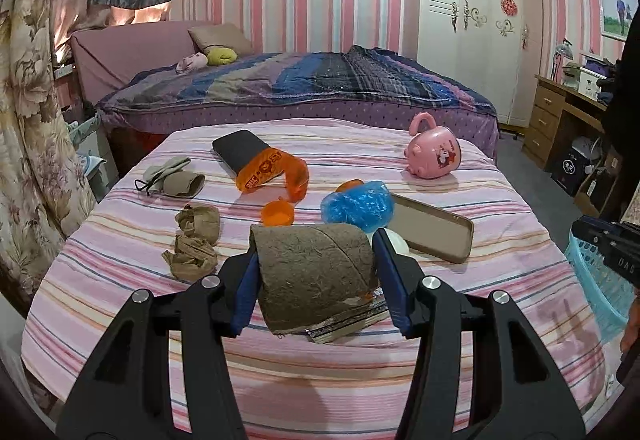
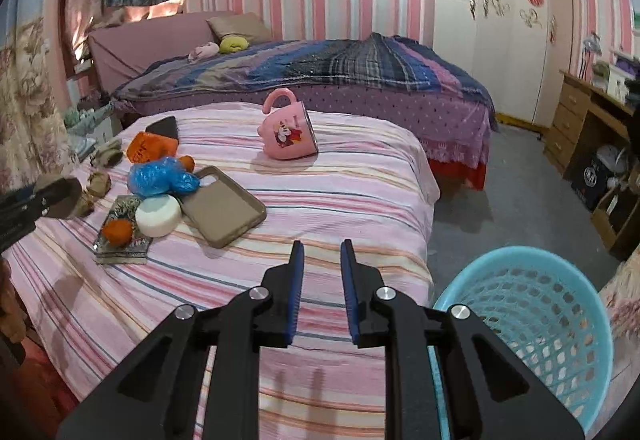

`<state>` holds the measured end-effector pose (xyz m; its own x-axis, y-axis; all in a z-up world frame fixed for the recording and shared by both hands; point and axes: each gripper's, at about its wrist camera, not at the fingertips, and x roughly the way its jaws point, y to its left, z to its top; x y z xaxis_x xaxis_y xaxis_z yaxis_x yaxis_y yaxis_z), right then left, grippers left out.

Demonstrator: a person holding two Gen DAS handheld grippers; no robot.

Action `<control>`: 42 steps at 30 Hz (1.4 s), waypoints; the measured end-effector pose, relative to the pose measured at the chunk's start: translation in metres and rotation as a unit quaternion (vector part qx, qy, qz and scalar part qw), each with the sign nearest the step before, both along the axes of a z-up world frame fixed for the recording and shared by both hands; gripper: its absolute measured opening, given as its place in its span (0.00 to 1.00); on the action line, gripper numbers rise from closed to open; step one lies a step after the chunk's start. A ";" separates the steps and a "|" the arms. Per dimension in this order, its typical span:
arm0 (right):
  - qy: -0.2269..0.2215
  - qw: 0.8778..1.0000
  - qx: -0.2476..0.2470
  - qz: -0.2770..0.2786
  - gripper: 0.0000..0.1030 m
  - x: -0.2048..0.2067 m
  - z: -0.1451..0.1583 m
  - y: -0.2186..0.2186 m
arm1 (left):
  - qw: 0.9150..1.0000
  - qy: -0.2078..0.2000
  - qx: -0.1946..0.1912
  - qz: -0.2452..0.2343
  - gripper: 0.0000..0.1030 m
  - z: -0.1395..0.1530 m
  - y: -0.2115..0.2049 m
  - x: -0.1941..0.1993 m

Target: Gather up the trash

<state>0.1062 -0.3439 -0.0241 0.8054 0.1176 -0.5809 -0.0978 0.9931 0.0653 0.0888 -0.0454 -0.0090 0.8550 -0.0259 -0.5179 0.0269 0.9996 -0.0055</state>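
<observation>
Brown fibrous sheet (image 1: 314, 272): curled, raised off the striped bed (image 1: 500, 240) near its front edge. Blue crumpled plastic bag (image 1: 358, 205): mid-bed, touching the phone case. Crumpled brown paper wads (image 1: 194, 246): left side. Perforated blue basket (image 2: 532, 324): upright, beside the bed's right edge.

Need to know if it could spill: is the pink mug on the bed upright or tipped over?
Tipped over. The pink mug lies on its side on the striped bedspread, handle pointing up and mouth facing right. Contents cannot be told.
</observation>
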 end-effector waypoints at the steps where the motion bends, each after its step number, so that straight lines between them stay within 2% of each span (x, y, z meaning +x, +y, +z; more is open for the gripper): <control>1: -0.002 1.000 0.005 0.001 0.20 0.002 0.001 0.003 | 1.000 0.003 0.007 0.002 0.50 -0.001 0.004 0.001; 3: -0.005 1.000 0.007 0.008 0.23 0.005 0.000 0.013 | 1.000 0.006 0.021 0.012 0.50 -0.004 0.013 0.004; 4: -0.007 1.000 0.004 0.014 0.34 0.008 0.000 0.023 | 0.999 0.008 0.026 0.021 0.50 -0.006 0.022 0.005; 6: -0.010 1.000 -0.002 0.027 0.49 0.010 -0.002 0.043 | 0.999 0.013 0.024 0.032 0.50 -0.007 0.038 0.006; 9: -0.009 0.998 -0.007 0.058 0.51 0.016 -0.005 0.079 | 0.999 0.016 0.022 0.045 0.50 -0.009 0.063 0.007; 13: -0.003 0.995 -0.018 0.098 0.58 0.018 -0.017 0.131 | 0.997 0.016 0.029 0.064 0.50 -0.019 0.085 0.010; 16: 0.006 0.991 -0.029 0.128 0.58 0.019 -0.029 0.170 | 0.997 0.028 0.022 0.069 0.50 -0.028 0.097 0.011; 20: 0.020 0.988 -0.039 0.145 0.58 0.024 -0.041 0.201 | 0.997 0.027 0.019 0.075 0.50 -0.028 0.108 0.007; 26: 0.050 0.987 -0.027 0.150 0.57 0.037 -0.054 0.222 | 0.996 0.032 0.006 0.087 0.50 -0.029 0.123 0.008; 27: 0.055 0.987 -0.027 0.150 0.53 0.039 -0.056 0.226 | 0.996 0.032 0.005 0.087 0.50 -0.029 0.124 0.008; 28: 0.062 0.986 -0.027 0.151 0.43 0.042 -0.059 0.228 | 0.996 0.032 0.004 0.088 0.50 -0.029 0.126 0.008; 29: 0.071 0.985 -0.025 0.155 0.40 0.044 -0.061 0.230 | 0.996 0.032 0.003 0.088 0.50 -0.029 0.126 0.008; 30: 0.075 0.984 -0.022 0.159 0.35 0.046 -0.062 0.231 | 0.996 0.033 0.001 0.088 0.50 -0.029 0.127 0.008; 34: 0.064 0.984 -0.013 0.164 0.28 0.044 -0.058 0.227 | 0.996 0.030 0.000 0.085 0.50 -0.027 0.126 0.007; 39: 0.031 0.986 -0.016 0.165 0.27 0.032 -0.039 0.212 | 0.997 0.025 0.013 0.075 0.50 -0.025 0.113 0.004; 42: 0.017 0.987 -0.023 0.156 0.27 0.025 -0.028 0.193 | 0.998 0.025 -0.001 0.063 0.50 -0.023 0.105 0.001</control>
<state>0.1310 -0.1511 -0.0518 0.7149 0.3289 -0.6170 -0.3972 0.9173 0.0287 0.0895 0.0595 -0.0317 0.8241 0.0792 -0.5609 -0.0999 0.9950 -0.0062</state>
